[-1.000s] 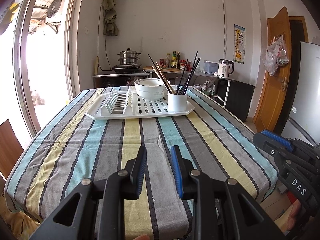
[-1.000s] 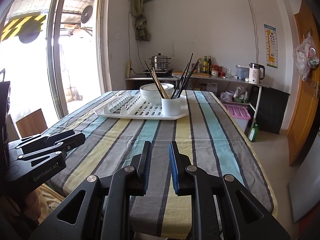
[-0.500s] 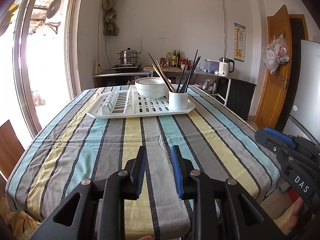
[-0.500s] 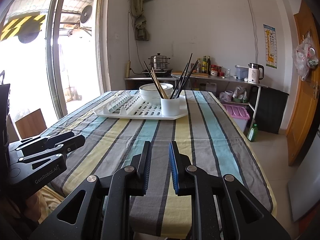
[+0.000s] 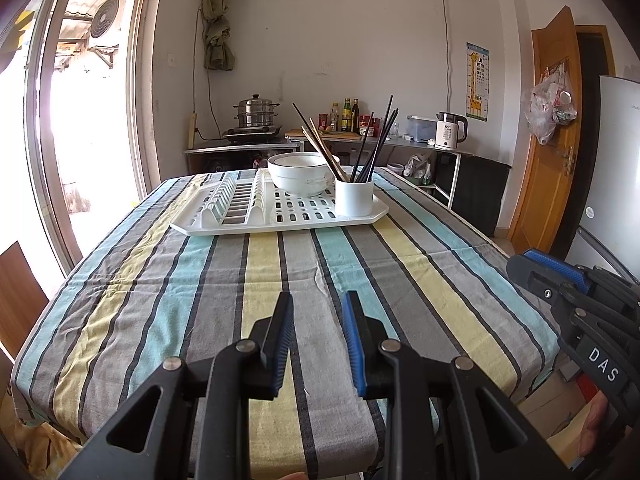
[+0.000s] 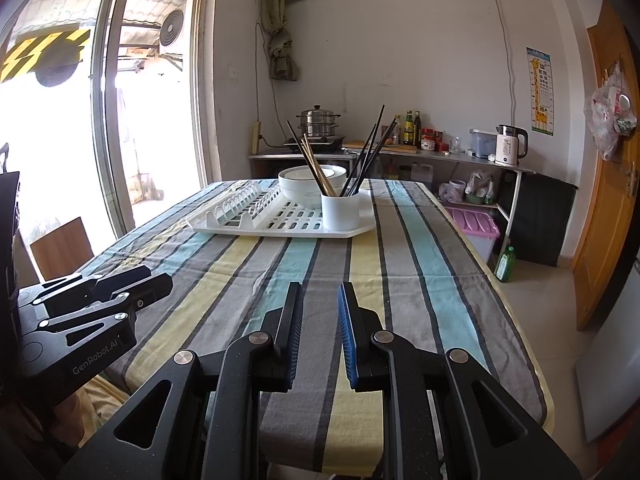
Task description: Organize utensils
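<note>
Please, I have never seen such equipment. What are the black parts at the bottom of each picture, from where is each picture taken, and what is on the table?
The black parts are two hand-held grippers, tools with two fingers that a person squeezes; there is no robot arm. Each carries a camera that looks forward along its fingers. One picture comes from the left gripper, the other from the right gripper. Each view also shows the other gripper at its edge. Both are open and hold nothing, above the near end of a table with a striped cloth. At the far end lies a white drying tray. On it stand a white bowl and a white cup that holds chopsticks, some dark, some wooden.
</note>
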